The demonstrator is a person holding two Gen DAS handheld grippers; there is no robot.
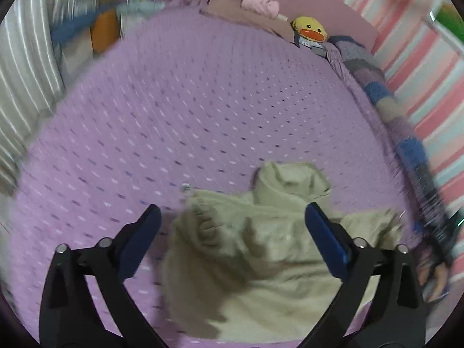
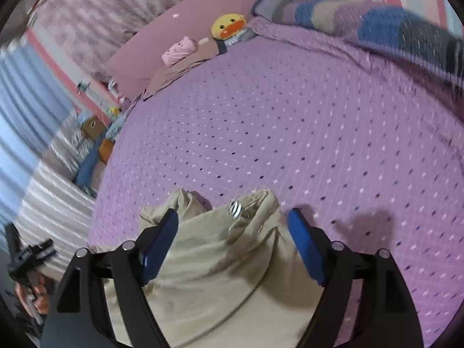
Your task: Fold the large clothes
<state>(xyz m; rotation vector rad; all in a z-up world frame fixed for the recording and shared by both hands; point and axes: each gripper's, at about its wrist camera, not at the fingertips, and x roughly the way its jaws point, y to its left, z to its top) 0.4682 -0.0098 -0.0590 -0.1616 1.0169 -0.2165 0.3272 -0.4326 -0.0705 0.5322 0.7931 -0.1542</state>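
A beige garment (image 1: 261,249) lies crumpled on the purple dotted bedspread (image 1: 179,121) at the near edge. My left gripper (image 1: 232,220) is open above its left part, jaws wide, holding nothing. In the right wrist view the same garment (image 2: 214,264) with a metal button (image 2: 235,209) lies between the blue pads of my right gripper (image 2: 233,227), which is open over it. The bedspread (image 2: 290,121) stretches ahead. The other gripper shows at the far left (image 2: 29,256), held in a hand.
A yellow duck plush (image 1: 308,30) and a pink bundle (image 1: 259,5) sit by the pink headboard. A striped blue-grey blanket (image 1: 406,133) runs along the right bed edge. Curtains and boxes (image 2: 92,133) stand to the left of the bed.
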